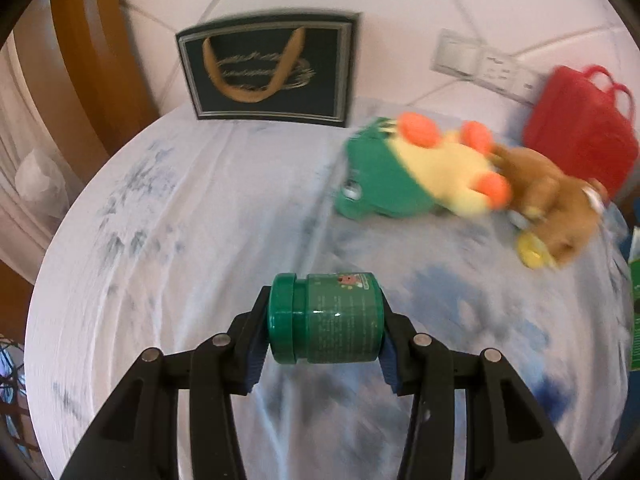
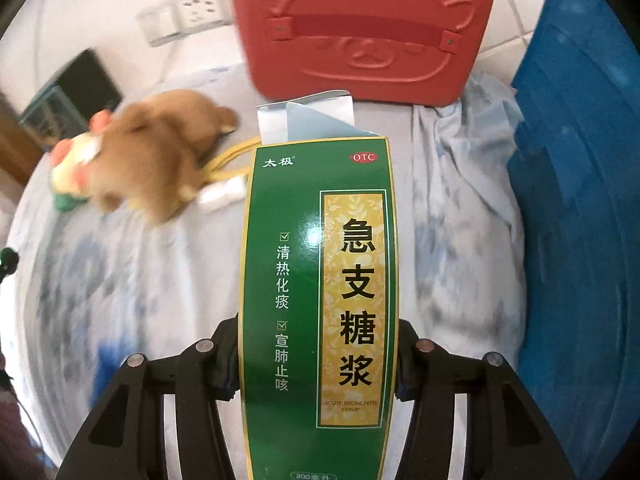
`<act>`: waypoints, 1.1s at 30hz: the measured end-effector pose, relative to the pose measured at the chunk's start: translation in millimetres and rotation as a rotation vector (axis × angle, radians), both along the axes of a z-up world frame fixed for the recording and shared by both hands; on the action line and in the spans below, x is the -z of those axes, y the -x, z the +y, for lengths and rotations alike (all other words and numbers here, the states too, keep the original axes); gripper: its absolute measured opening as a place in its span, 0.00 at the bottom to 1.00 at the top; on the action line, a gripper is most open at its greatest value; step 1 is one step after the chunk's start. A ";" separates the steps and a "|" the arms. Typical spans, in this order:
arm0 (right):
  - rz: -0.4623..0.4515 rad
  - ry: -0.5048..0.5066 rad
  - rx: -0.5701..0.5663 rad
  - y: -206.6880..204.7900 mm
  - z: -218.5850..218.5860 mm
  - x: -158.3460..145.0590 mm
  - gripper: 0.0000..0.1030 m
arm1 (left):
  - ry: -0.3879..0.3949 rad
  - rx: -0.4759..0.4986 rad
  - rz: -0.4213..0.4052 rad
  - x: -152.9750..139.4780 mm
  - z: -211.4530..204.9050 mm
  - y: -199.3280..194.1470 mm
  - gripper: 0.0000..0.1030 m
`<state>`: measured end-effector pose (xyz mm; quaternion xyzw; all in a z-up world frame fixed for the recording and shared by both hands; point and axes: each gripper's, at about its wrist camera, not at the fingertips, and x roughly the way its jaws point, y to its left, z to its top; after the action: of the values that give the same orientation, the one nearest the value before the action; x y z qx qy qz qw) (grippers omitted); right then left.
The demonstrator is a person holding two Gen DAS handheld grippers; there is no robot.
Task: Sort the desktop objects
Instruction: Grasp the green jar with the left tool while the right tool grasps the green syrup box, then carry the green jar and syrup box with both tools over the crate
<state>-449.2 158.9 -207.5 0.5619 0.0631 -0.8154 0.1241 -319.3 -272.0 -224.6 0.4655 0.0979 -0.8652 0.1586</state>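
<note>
Grippers were both busy: left gripper (image 1: pixel 324 338) clamped one glossy green plastic jar (image 1: pixel 326 318) sideways above the table's (image 1: pixel 160 208) wrinkled blue-white cloth, right gripper (image 2: pixel 318 360) squeezed one tall green cardboard syrup box (image 2: pixel 320 280). Two fuzzy plush toys (image 1: pixel 460 176) lay near the far edge, beside one red plastic case (image 2: pixel 366 28).

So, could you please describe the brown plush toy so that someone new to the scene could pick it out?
Start at the red case standing at the far edge of the cloth-covered table. Just left of it, in the right wrist view, lies the brown plush toy, beside a green and yellow plush. It alone is furry and brown.
</note>
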 end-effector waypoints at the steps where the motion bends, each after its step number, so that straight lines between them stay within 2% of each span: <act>1: 0.009 0.001 -0.003 -13.1 -1.5 -4.9 0.51 | 0.000 0.008 0.005 -3.0 11.6 -6.7 0.44; 4: 0.031 0.027 -0.012 -52.0 -4.0 -17.7 0.51 | -0.038 0.047 0.021 -11.7 46.2 -26.3 0.44; 7: 0.050 0.067 -0.023 -90.4 -6.1 -30.5 0.51 | -0.043 0.109 0.027 -19.2 83.8 -42.5 0.44; 10: 0.062 0.087 -0.036 -123.9 -7.0 -41.8 0.51 | -0.004 0.186 0.024 -26.7 121.3 -53.2 0.44; 15: 0.108 0.115 -0.011 -164.5 4.8 -61.0 0.51 | 0.017 0.289 0.058 -45.7 174.0 -72.2 0.44; 24: 0.266 0.105 0.072 -222.6 53.4 -122.4 0.51 | 0.038 0.460 0.169 -93.8 264.6 -89.4 0.44; 33: 0.458 0.096 0.199 -250.6 130.5 -201.1 0.51 | 0.035 0.605 0.311 -165.4 370.2 -88.5 0.44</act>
<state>-198.6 289.4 -6.5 0.3594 -0.0050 -0.9317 0.0522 -230.8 98.2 -59.2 0.3330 -0.0366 -0.9353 -0.1144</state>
